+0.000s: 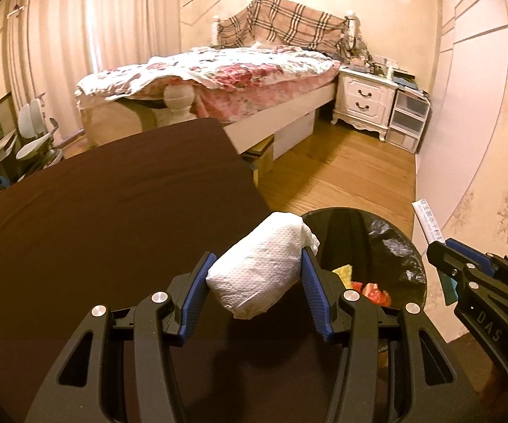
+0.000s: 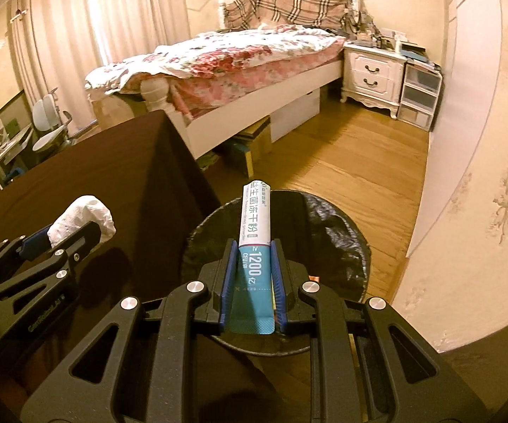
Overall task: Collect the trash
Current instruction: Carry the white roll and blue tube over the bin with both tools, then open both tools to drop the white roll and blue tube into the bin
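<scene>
Currently both grippers hold trash near the bin. Left gripper (image 1: 257, 278): blue pads pressed on either side of a crumpled white paper towel wad (image 1: 261, 275), which bulges out past the fingertips toward 12 o'clock. In the left wrist view the wad sits over the right edge of the dark brown table (image 1: 95, 229), with the bin rim just beside it at 3 o'clock.

Right gripper (image 2: 252, 246): jaws nearly together, clamped on a flat teal-and-white sachet (image 2: 255, 236) printed with "1200". The sachet stands up along the fingers toward 12 o'clock, its white top end over the mouth of the trash bin (image 2: 342, 243).

Bin: round, lined with a black plastic bag, standing on the wooden floor (image 2: 342, 155) beside the table's right edge. In the left wrist view, yellow and red scraps (image 1: 370, 289) lie inside it at about 4 o'clock of the wad; what they are is hard to tell, possibly wrappers.

Background at 12 o'clock: bed (image 1: 218, 70) with floral cover, white nightstand (image 1: 366, 98) at 2 o'clock.
</scene>
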Demonstrator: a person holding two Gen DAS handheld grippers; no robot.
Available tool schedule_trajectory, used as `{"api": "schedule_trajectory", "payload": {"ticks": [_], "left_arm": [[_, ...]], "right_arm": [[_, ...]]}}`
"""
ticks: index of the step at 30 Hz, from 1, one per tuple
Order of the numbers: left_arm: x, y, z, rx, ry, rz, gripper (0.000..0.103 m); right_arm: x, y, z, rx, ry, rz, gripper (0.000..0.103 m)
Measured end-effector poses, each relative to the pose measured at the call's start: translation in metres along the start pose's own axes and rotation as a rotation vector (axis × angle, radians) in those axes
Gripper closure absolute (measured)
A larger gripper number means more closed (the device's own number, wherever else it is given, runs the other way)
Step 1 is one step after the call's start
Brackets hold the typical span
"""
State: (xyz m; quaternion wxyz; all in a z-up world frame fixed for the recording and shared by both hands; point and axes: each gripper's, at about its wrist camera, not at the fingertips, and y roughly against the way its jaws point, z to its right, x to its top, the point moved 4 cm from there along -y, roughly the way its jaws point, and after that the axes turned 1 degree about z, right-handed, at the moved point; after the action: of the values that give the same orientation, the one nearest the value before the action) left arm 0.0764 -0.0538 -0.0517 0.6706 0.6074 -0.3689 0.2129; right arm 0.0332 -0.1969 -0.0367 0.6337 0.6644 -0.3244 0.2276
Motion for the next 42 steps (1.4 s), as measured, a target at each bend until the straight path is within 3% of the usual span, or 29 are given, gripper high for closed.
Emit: {"api": "schedule_trajectory", "payload": {"ticks": [27, 31, 33, 35, 42], "left_arm": [[0.016, -0.024, 0.042, -0.027, -0.071, -0.023, 0.051], [0.016, -0.025, 0.042, -0.026, -0.066, -0.03, 0.044], [0.015, -0.026, 0.041, -0.024, -0.06, -0.037, 0.038], [0.014, -0.026, 0.039, -0.02, -0.055, -0.038, 0.032], [0.014, -0.022, 0.038, 0.021, -0.069, -0.019, 0.024]], "right_arm": [[0.012, -0.018, 0.035, -0.051, -0.036, 0.0, 0.084], [0.015, -0.019, 0.036, -0.056, -0.036, 0.001, 0.083], [0.015, -0.02, 0.037, -0.056, -0.037, 0.0, 0.079], [0.016, -0.019, 0.038, -0.063, -0.043, 0.008, 0.068], [0.019, -0.015, 0.044, -0.095, -0.048, 0.026, 0.054]]}}
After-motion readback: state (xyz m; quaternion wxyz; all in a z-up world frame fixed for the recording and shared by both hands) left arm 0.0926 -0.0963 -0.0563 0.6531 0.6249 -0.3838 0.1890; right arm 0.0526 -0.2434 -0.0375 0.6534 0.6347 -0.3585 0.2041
